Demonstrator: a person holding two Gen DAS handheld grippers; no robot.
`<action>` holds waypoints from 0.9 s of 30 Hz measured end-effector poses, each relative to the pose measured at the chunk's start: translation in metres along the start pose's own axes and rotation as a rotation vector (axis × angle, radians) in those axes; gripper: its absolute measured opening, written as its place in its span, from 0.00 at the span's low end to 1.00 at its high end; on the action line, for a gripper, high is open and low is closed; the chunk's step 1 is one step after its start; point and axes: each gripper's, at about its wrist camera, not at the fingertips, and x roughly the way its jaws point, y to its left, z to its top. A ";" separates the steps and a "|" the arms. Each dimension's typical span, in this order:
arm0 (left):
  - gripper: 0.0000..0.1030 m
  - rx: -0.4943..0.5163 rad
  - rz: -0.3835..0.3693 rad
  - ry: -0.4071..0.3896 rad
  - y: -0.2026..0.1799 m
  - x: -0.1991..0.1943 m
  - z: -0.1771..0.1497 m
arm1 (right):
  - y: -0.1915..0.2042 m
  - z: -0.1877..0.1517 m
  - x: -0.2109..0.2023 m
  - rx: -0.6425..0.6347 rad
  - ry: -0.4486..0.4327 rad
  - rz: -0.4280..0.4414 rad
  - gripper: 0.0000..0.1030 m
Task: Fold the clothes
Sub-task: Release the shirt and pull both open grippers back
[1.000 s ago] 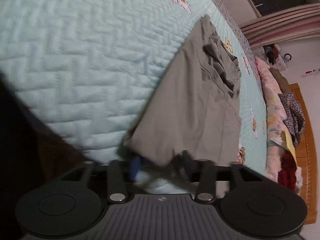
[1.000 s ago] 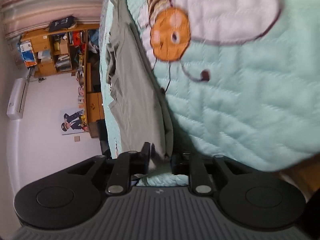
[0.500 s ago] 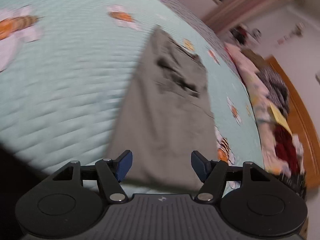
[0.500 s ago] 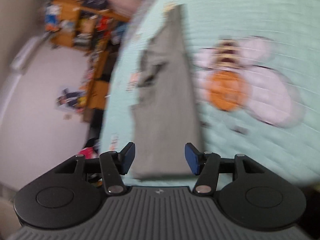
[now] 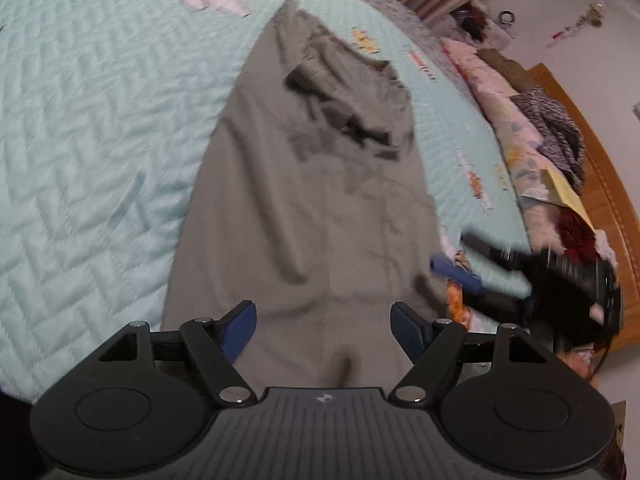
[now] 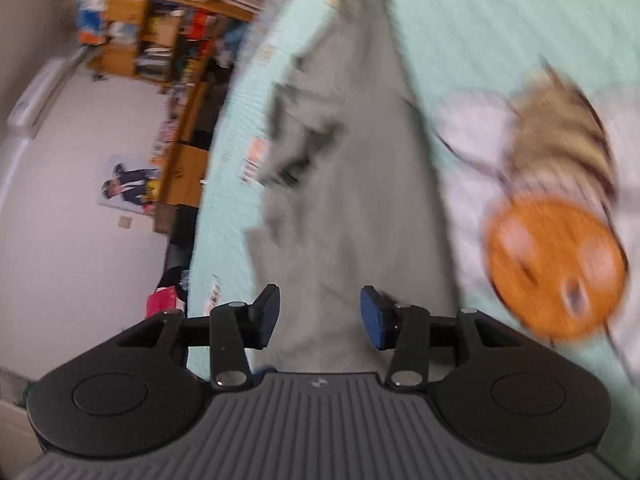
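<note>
A grey-olive garment (image 5: 312, 184) lies lengthwise on the mint quilted bedspread (image 5: 100, 120), its far end rumpled with dark folds. My left gripper (image 5: 324, 326) hovers over the near hem. Its jaws are opening and nothing is between the blue pads. The right wrist view shows the same garment (image 6: 352, 184) running away from my right gripper (image 6: 320, 314). That gripper's jaws are closing, with no cloth between the pads. The right gripper (image 5: 460, 260) also appears as a blur at the garment's right edge in the left wrist view.
A row of piled clothes (image 5: 552, 132) runs along the bed's right side against a wooden headboard (image 5: 592, 152). A large bee print (image 6: 556, 272) marks the bedspread (image 6: 460, 8) right of the garment. Past the bed's left edge stand a bookshelf (image 6: 160, 32) and a white wall.
Both grippers were shut on the garment's near hem corners. They have let go, opened and lifted back, and the hem now lies on the bed.
</note>
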 end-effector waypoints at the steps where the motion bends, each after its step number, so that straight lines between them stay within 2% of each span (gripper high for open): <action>1: 0.74 0.013 0.002 -0.010 -0.003 -0.002 0.005 | 0.007 0.009 0.003 -0.018 -0.016 0.019 0.46; 3: 0.74 0.036 0.014 -0.038 -0.010 -0.004 0.016 | 0.022 0.030 0.010 -0.057 -0.043 0.048 0.46; 5: 0.80 0.049 0.039 -0.064 -0.014 -0.004 0.029 | 0.030 0.052 0.029 -0.068 -0.055 0.073 0.46; 8: 0.82 0.027 0.073 -0.080 -0.012 0.000 0.046 | 0.031 0.076 0.056 -0.030 -0.051 0.097 0.46; 11: 0.82 0.004 0.037 -0.082 -0.007 0.002 0.056 | 0.028 0.089 0.073 0.012 -0.077 0.113 0.46; 17: 0.82 0.012 -0.014 -0.101 -0.014 0.012 0.091 | 0.003 0.098 0.057 0.099 -0.135 0.164 0.47; 23: 0.82 0.040 -0.119 -0.182 -0.040 0.033 0.148 | -0.014 0.098 0.041 0.097 -0.159 0.097 0.48; 27: 0.82 0.008 -0.029 -0.180 -0.040 0.070 0.173 | -0.011 0.113 0.059 0.083 -0.149 0.105 0.50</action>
